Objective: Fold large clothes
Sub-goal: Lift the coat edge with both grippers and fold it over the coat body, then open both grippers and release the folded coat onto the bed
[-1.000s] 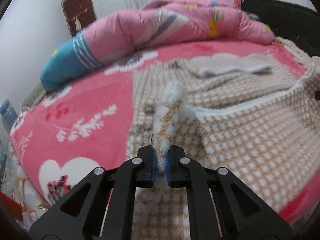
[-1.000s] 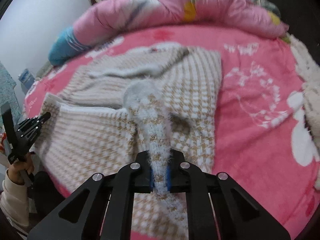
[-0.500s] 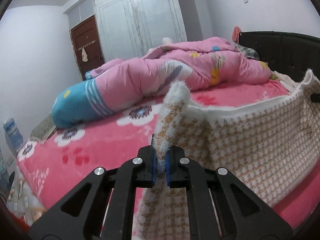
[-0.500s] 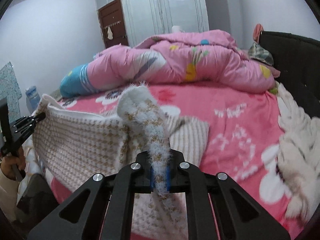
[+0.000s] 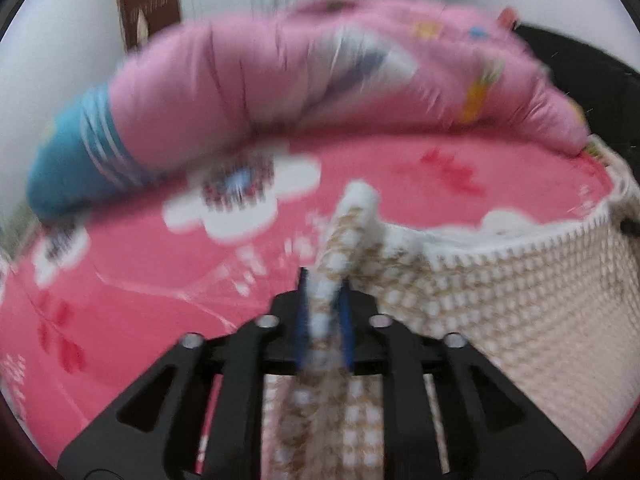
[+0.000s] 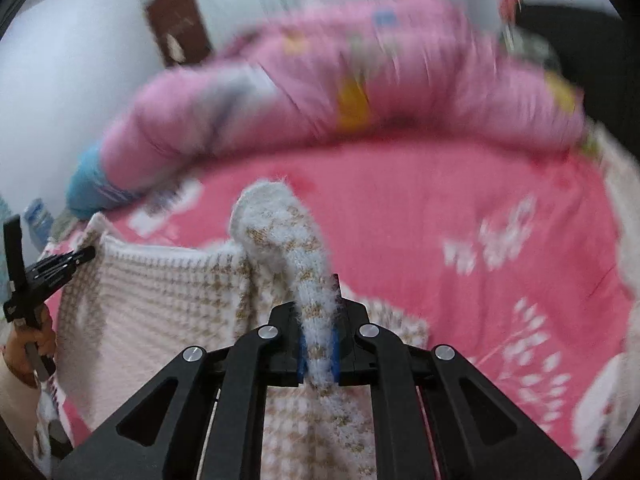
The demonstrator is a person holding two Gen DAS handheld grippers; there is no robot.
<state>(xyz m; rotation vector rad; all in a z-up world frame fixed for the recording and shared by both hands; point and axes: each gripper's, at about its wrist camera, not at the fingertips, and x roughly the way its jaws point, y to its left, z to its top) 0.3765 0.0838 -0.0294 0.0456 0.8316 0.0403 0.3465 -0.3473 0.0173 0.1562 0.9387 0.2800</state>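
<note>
1. Knitwear is the thing in play: a cream-and-tan houndstooth sweater [image 5: 500, 300] is hanging stretched between the two grippers above the bed [image 5: 140, 312], with its lower part draping down toward the pink flowered bedspread.

2. At the left, the left gripper [image 5: 325, 320] is showing a gap between its blue pads [image 5: 347, 322]. Its jaws have just been opening, and a bunched corner of the sweater is sitting between them, standing up past the fingertips; the left-hand pad looks clear of the knit, though blur is making the contact hard to judge.

3. In the right wrist view, that same left gripper [image 6: 86, 257] is appearing at the far left edge, held by a hand [image 6: 30, 346], with the sweater's top edge [image 6: 160, 250] running from it across to the middle.

4. At the right, the right gripper [image 6: 319, 350] is pinching a fuzzy rolled fold of the sweater. Its jaws have just been opening a little, yet the pads are pressing on the knit from both sides.

5. Behind the sweater, a pink quilt [image 5: 320, 88] with a blue striped end [image 5: 76, 152] is lying heaped along the far side of the bed.

6. At the far right, a dark headboard [image 5: 580, 64] is standing behind the quilt, and both views are blurred by motion.
</note>
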